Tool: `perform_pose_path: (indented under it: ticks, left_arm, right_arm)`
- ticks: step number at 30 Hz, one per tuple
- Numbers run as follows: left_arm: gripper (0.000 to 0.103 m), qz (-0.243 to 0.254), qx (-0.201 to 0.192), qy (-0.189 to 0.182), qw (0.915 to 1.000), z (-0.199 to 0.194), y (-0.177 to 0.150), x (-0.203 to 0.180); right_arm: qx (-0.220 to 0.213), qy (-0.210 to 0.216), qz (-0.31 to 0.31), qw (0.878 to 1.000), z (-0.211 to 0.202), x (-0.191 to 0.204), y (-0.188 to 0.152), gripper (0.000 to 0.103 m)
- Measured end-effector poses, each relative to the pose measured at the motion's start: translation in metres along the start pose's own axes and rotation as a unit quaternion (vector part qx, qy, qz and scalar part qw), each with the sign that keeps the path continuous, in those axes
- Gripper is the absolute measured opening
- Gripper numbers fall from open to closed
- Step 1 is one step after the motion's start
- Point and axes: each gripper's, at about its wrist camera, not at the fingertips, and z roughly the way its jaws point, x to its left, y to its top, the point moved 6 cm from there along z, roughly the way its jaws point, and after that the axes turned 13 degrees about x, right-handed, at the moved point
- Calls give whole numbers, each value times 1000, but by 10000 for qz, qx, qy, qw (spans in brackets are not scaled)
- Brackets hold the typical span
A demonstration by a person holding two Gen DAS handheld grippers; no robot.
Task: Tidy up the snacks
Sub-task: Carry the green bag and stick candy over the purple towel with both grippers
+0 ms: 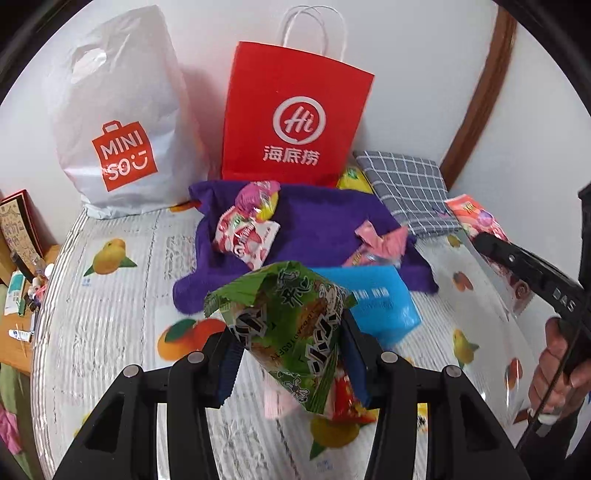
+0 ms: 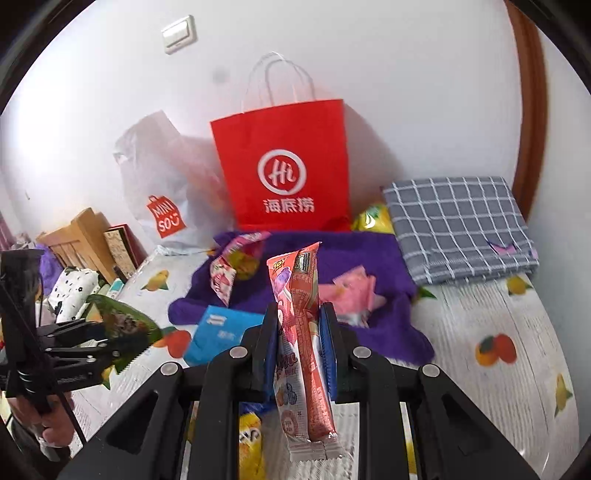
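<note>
Left gripper [image 1: 291,354] clamped on a crinkly green snack packet [image 1: 284,328], glossy film with a serrated edge, pinched between blue ribbed pads [image 1: 227,373] over the near middle of the table. Packet's long axis running away from the camera and slightly left, sawtooth end farthest.

Right gripper [image 2: 299,343] closed on a long, narrow pink-red candy packet [image 2: 301,343], shiny foil, crimped flat at both ends. Long axis nearly upright in the right wrist view, one crimped end toward the red paper bag [image 2: 284,166], the other hanging near, below the black fingers [image 2: 267,343].

Beyond both: a fluffy purple towel [image 1: 317,218] spread across the middle, carrying a pink-and-white strawberry-print packet [image 1: 243,240] at left and a crumpled pink wrapper [image 1: 376,243] at right; a flat blue pouch [image 1: 380,302] overlapping its near edge. Tablecloth [image 1: 110,302] glossy, with printed oranges and lemons. Folded grey checked cloth [image 2: 458,225] far right; white plastic Miniso bag [image 1: 118,122] far left, against the wall.

Only the right wrist view: a wall switch [image 2: 179,33], a wooden headboard [image 2: 79,240] at left, and the left gripper side-on with its green packet. Only the left wrist view: the hand [image 1: 554,373] gripping the right tool's trigger, at far right.
</note>
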Motion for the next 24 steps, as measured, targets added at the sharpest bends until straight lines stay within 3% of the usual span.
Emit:
perform_pose_path:
  ticks: [12, 20, 24]
  left_arm:
    - [47, -272, -184, -204, 9993, 20, 37, 11]
    - [47, -46, -158, 275, 9995, 37, 51, 13]
    - [47, -76, -133, 208, 9997, 41, 47, 17]
  right_arm:
    - [107, -144, 94, 9998, 21, -9, 14, 21]
    - [20, -379, -17, 9993, 43, -4, 29, 21]
    - [21, -264, 8, 9996, 55, -2, 36, 21]
